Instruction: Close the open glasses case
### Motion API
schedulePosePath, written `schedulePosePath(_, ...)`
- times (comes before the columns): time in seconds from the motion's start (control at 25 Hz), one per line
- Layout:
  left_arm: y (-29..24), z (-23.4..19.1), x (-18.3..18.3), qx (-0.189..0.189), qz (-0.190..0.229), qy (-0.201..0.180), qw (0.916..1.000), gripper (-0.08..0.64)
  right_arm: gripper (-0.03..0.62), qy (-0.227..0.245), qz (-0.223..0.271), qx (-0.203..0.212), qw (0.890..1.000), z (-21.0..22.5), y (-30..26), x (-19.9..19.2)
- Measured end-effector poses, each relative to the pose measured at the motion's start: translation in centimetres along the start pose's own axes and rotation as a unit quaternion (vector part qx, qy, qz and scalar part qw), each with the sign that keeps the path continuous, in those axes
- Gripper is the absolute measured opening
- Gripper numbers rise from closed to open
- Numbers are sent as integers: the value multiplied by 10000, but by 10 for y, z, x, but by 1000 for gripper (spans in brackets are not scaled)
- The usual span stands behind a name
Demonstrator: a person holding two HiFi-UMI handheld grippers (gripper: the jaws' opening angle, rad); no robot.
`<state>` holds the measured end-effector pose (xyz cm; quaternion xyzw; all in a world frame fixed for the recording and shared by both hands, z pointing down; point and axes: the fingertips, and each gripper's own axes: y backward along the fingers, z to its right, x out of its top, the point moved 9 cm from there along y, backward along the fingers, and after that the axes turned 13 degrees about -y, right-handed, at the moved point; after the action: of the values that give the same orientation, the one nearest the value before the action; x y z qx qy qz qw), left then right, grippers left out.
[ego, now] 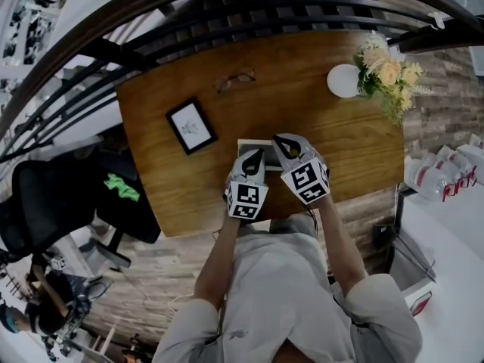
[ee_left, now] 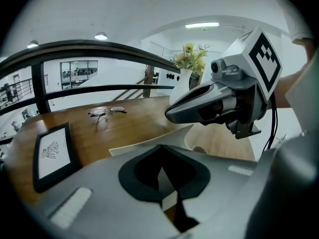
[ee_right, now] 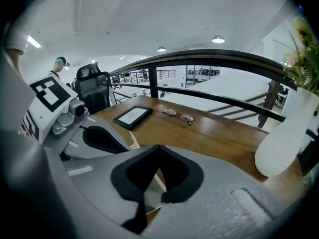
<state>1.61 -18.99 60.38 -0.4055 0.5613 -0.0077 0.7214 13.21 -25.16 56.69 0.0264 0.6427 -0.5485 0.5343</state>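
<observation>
Left gripper (ego: 253, 157), right gripper (ego: 287, 146): both jaws were pressed together, nothing held. Sat side by side over open white glasses case (ego: 243, 147) near table (ego: 348, 157) front edge. Glasses (ego: 234, 79) lay well apart.

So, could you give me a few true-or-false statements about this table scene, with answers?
1. The glasses lie inside the case. False: they lie on the bare table, apart from the glasses case.
2. A framed picture lies flat on the table. True.
3. The white vase stands empty. False: it holds flowers.
4. The left gripper and right gripper are side by side at the glasses case. True.
5. The left gripper's jaws stand wide apart. False: their tips meet.
</observation>
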Motion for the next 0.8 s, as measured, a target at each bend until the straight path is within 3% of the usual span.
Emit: schedulePosePath(0.8, -7, 6, -3, 31, 79, 267, 9996, 20, 3, -167, -157, 49, 9997, -10, 0, -19)
